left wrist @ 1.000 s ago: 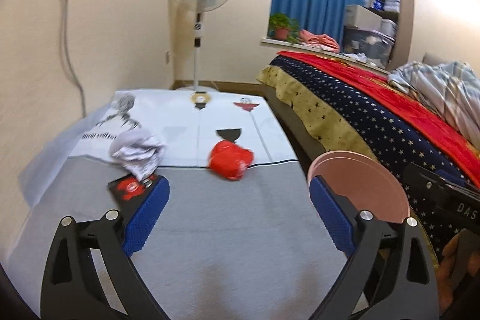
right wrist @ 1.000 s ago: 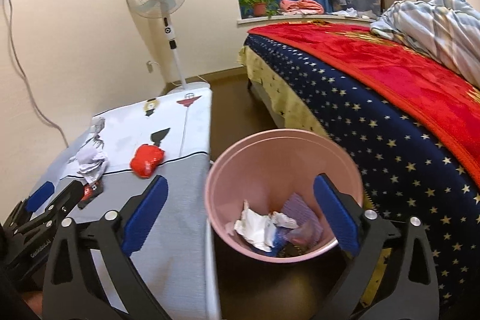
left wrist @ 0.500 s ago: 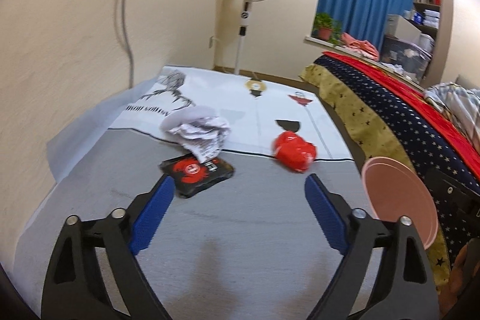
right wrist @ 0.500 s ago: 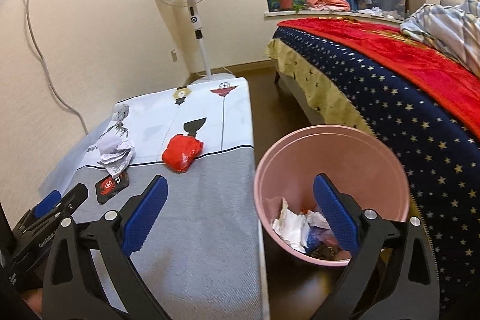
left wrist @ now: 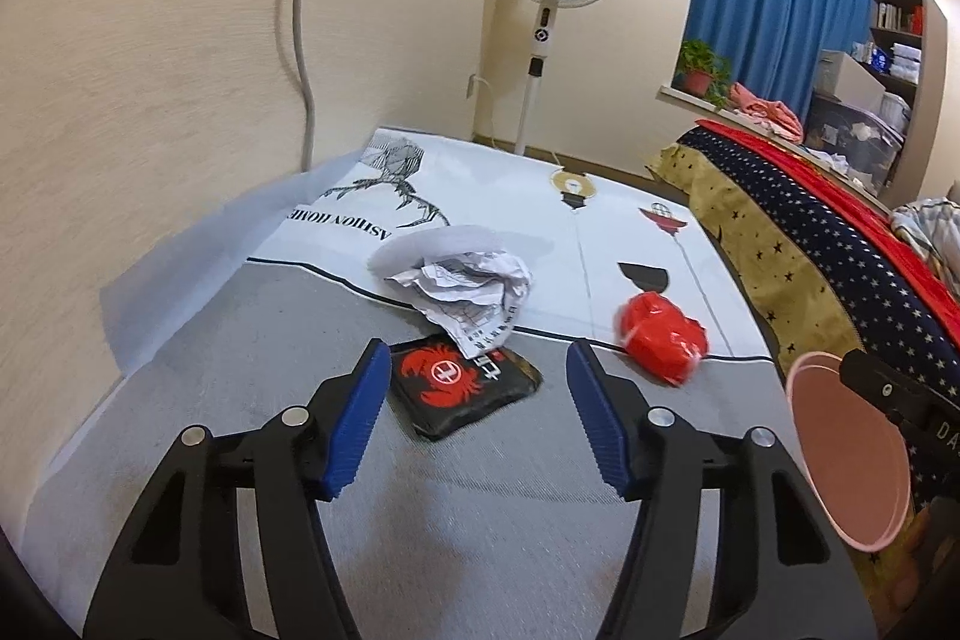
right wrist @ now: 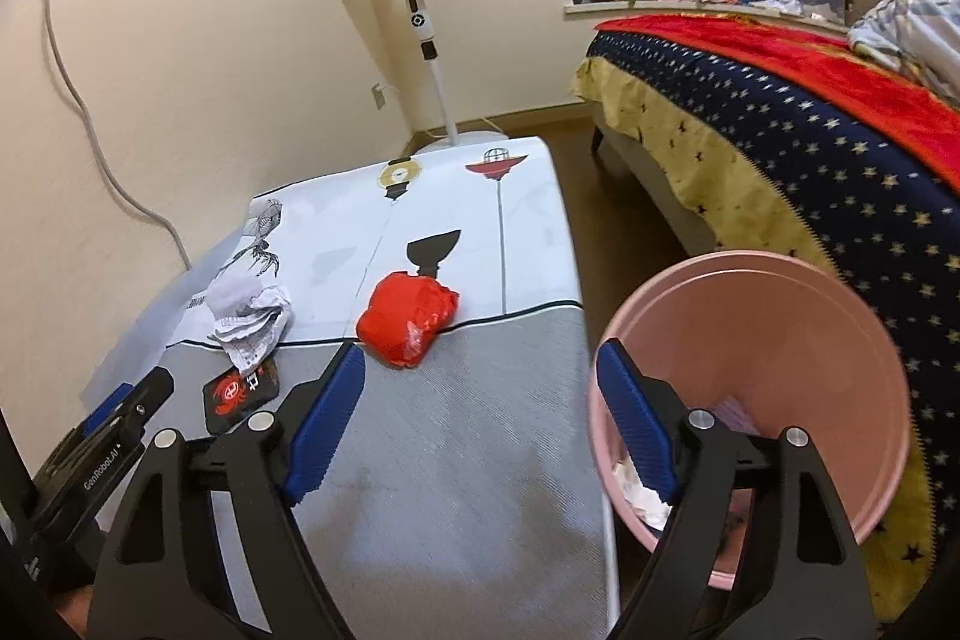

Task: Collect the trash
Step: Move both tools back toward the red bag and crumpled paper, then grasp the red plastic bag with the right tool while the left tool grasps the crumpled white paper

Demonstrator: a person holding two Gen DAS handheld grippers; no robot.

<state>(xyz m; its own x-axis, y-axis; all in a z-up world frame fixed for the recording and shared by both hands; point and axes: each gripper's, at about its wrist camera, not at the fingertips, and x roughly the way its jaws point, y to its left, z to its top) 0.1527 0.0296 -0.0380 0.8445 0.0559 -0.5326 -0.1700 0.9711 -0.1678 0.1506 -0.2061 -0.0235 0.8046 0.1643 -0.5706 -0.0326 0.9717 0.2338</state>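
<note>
Lying on the grey and white table cover point(left wrist: 252, 340), from left to right, are the black packet point(left wrist: 465, 388) with a red crab print, the crumpled paper point(left wrist: 468, 289) that is resting on its far corner, and the red wrapper point(left wrist: 660, 334); the pink bin point(right wrist: 780, 340) is standing on the floor beside the table's right edge. The left gripper point(left wrist: 471, 418) is pointing at the black packet, and its jaws have just been closing, but nothing is sitting between them and they are standing apart. The right gripper point(right wrist: 480, 418) is aiming near the red wrapper; its jaws have also been closing and are holding nothing.

I am judging that the left jaws are becoming too narrow for the flat packet, so the pads may be pushing it away instead of catching it. Because the paper is overlapping the packet, lifting one may be dragging the other off the table. The red wrapper is looking slippery and may be escaping a loose pinch.

Most of the bin's inside is being covered by the right finger, so I am seeing only some white scraps there. The packet's print is too small for reading.
</note>
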